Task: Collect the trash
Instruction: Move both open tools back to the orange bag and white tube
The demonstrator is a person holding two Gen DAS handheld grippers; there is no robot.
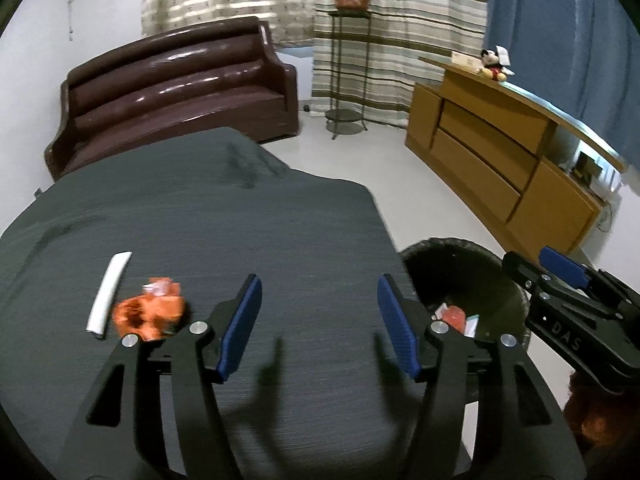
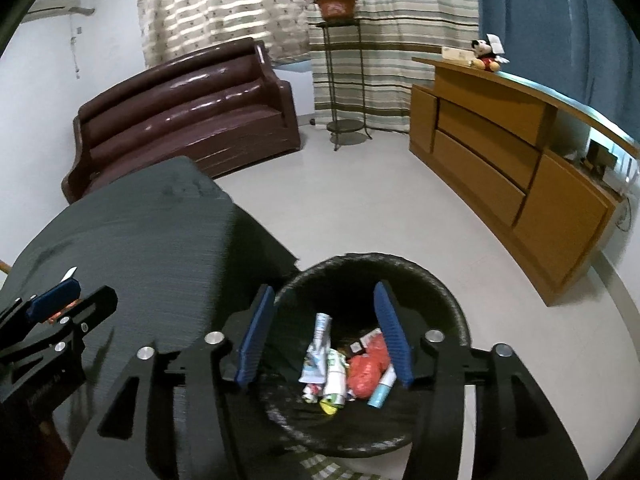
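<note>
On the grey table (image 1: 200,220), 2 pieces of trash are left at about 9 o'clock of the left gripper (image 1: 320,328): a crumpled orange wrapper (image 1: 150,314), judged light and soft, best pinched across its bunched middle, and a white paper roll (image 1: 109,292). Both grippers are seen half open and empty, the right gripper (image 2: 324,336) above the black bin (image 2: 440,292).

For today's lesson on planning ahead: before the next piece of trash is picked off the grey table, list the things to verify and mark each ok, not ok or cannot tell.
1. Left gripper empty, jaws apart: ok.
2. Right gripper empty, jaws apart, over the black bin: ok.
3. Orange wrapper free on the grey table, left of the left gripper: ok.
4. White strip lying flat beside the wrapper, unobstructed: ok.
5. Bin has room above the trash inside: ok.
6. Other trash on the table outside these views: cannot tell.
</note>
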